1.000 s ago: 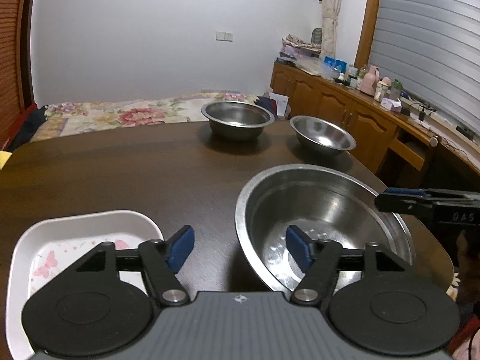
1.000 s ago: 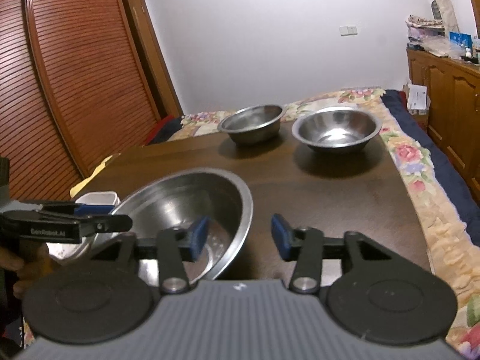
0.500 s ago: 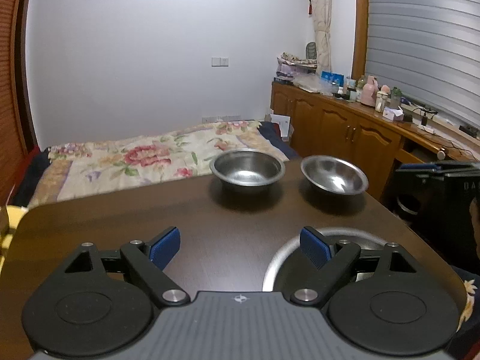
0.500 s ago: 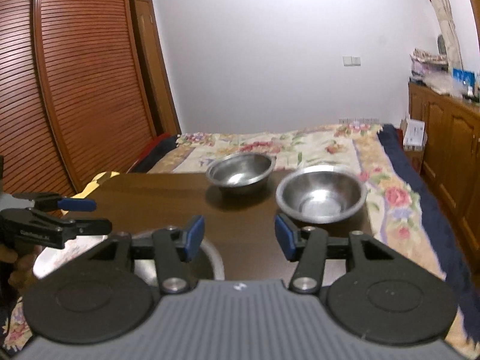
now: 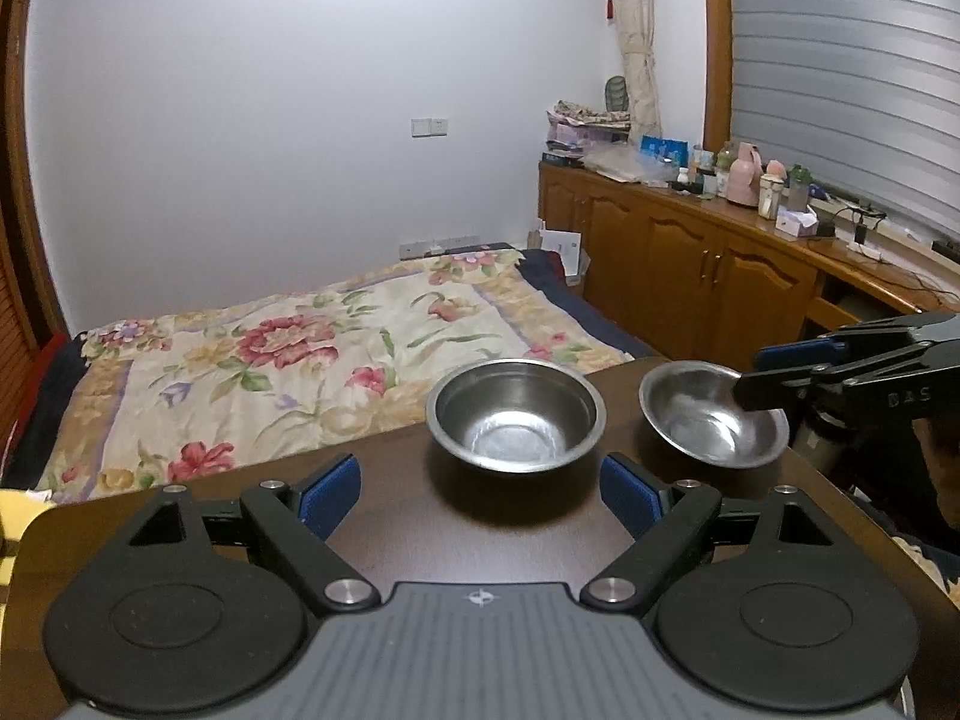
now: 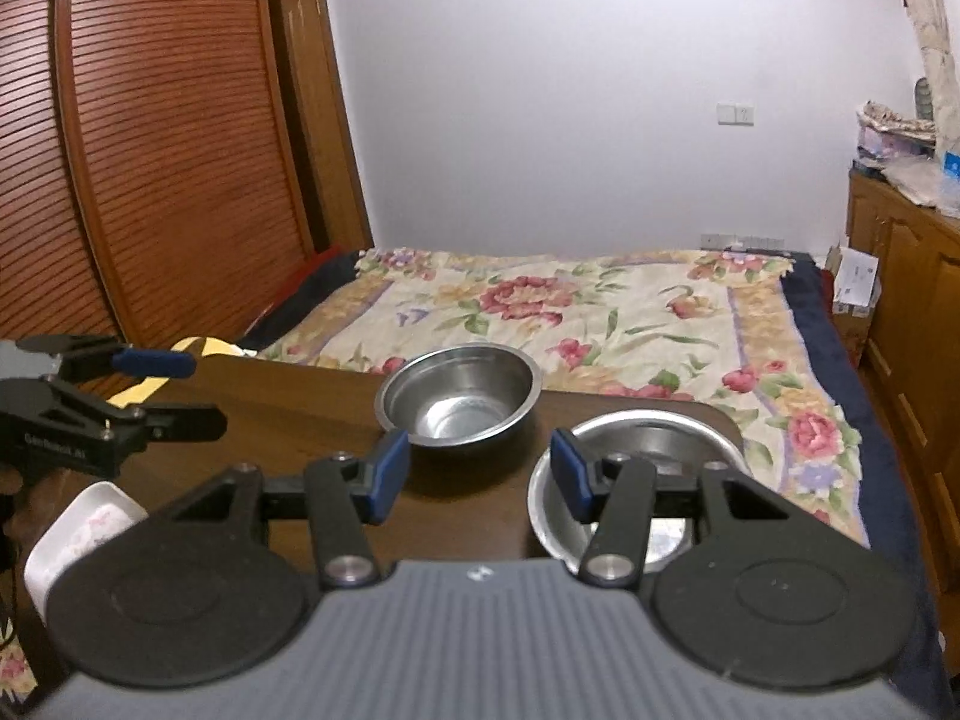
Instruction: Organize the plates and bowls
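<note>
Two steel bowls stand at the far end of the dark wooden table (image 5: 384, 516). The deep bowl (image 5: 516, 414) (image 6: 459, 396) is on the left and the shallow bowl (image 5: 708, 420) (image 6: 648, 438) on the right. My left gripper (image 5: 480, 492) hovers short of the deep bowl, open wide, nothing between its blue pads. My right gripper (image 6: 480, 474) is open too, its gap bare. Its right finger overlaps the shallow bowl's near rim in the picture. Each gripper shows from the side in the other's view: right gripper (image 5: 762, 375), left gripper (image 6: 186, 390).
A white tray (image 6: 78, 534) lies at the table's near left. Beyond the table's far edge is a bed with a floral cover (image 5: 288, 354). Wooden cabinets (image 5: 690, 270) with clutter on top run along the right, and slatted wooden doors (image 6: 150, 150) stand on the left.
Both grippers have risen and moved toward the far bowls. The large steel bowl has slipped out of both views below, the white tray out of the left one. The left jaws have widened.
</note>
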